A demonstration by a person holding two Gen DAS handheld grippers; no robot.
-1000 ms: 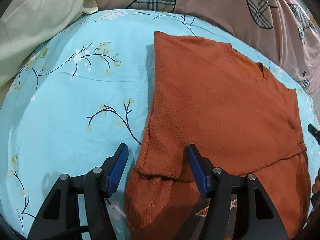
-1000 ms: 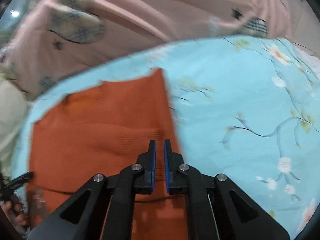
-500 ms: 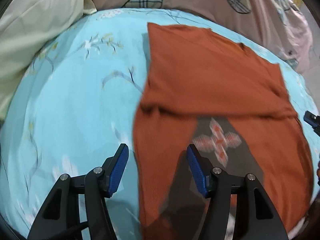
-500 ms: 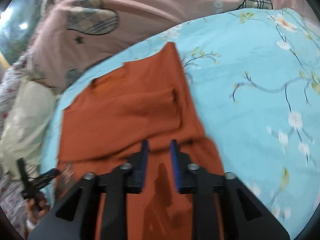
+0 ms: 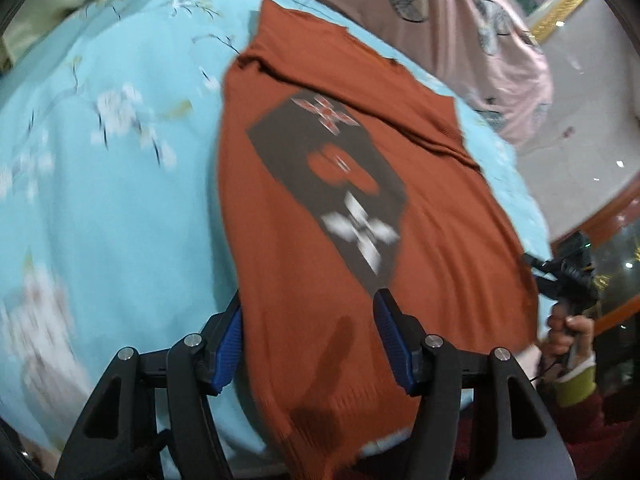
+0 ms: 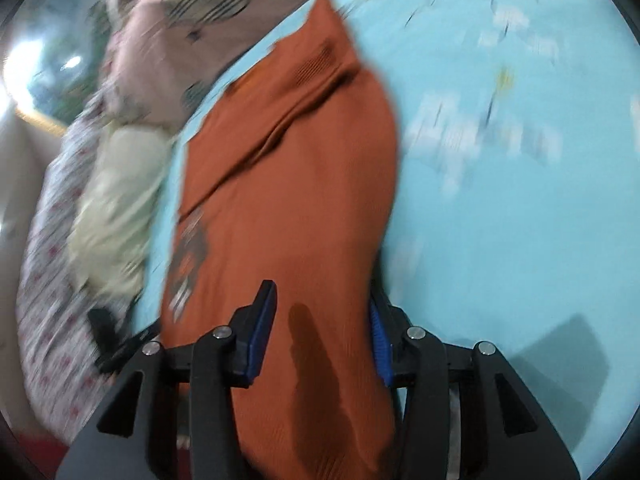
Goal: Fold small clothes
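Observation:
A small rust-orange knit sweater (image 5: 304, 208) lies flat on the light blue floral bedsheet (image 5: 112, 184), sleeves folded in near its far end, with a dark patterned patch (image 5: 332, 184) on its front. It also shows in the right wrist view (image 6: 288, 200). My left gripper (image 5: 308, 344) is open over the sweater's near hem, blue pads on either side of the cloth. My right gripper (image 6: 320, 340) is open over the hem at the sweater's other side. The right gripper (image 5: 568, 276) and its hand show at the right edge of the left wrist view.
A pink quilt with plaid patches (image 5: 440, 4) lies along the far side of the bed. A pale cream pillow (image 6: 116, 200) and floral bedding (image 6: 52, 320) lie to the left in the right wrist view. The bed's near edge is just below the hem.
Both grippers pulled back from the folded sleeves to the sweater's hem. The right gripper went from shut to open. The left stayed open.

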